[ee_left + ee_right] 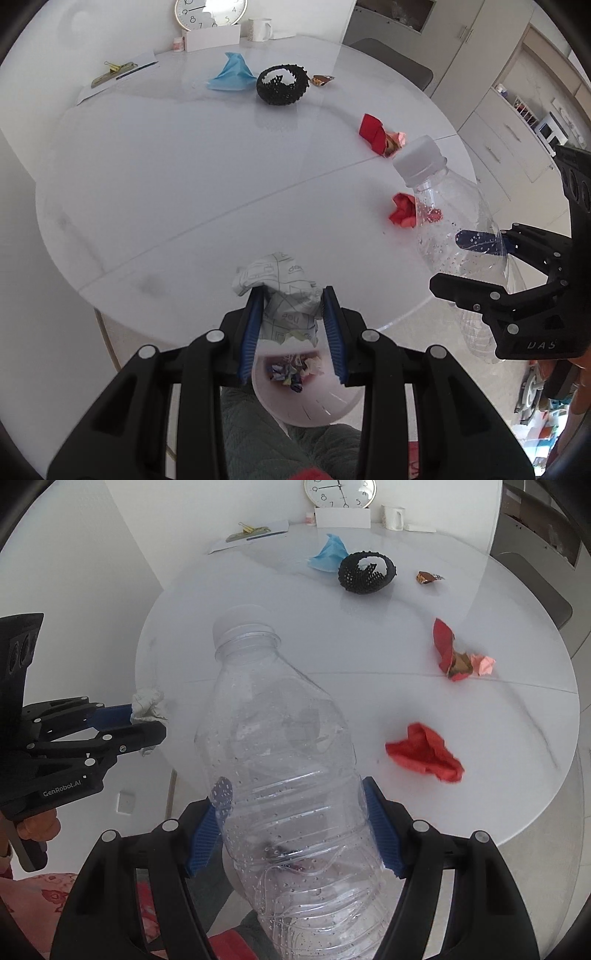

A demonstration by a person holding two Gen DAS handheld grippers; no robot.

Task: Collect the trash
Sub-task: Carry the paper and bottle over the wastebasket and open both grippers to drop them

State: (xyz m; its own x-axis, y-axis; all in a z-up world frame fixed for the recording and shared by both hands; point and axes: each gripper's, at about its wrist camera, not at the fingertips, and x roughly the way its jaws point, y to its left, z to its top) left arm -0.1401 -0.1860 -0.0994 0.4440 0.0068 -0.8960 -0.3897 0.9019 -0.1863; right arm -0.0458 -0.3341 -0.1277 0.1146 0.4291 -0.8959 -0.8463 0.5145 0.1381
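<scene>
My left gripper [293, 295] is shut on a crumpled printed paper wad [284, 295], held at the near table edge above a white bin [306, 391] that holds several scraps. The wad also shows in the right wrist view [147, 703]. My right gripper [295, 794] is shut on a clear empty plastic bottle [280, 738] with a white cap, held above the table; it also shows in the left wrist view [450, 221]. Loose trash lies on the round white table [184, 184]: a red paper wad [424, 753], a red and pink wrapper pile [458, 657], a blue tissue [328, 554], a brown wrapper [428, 578].
A black mesh bowl [282, 85] stands at the far middle. A clock [210, 13], a white box [212, 37], a mug [260, 29], papers with a pen and clip [122, 70] sit at the back edge. A chair [391, 62] and cabinets [509, 122] are at the right.
</scene>
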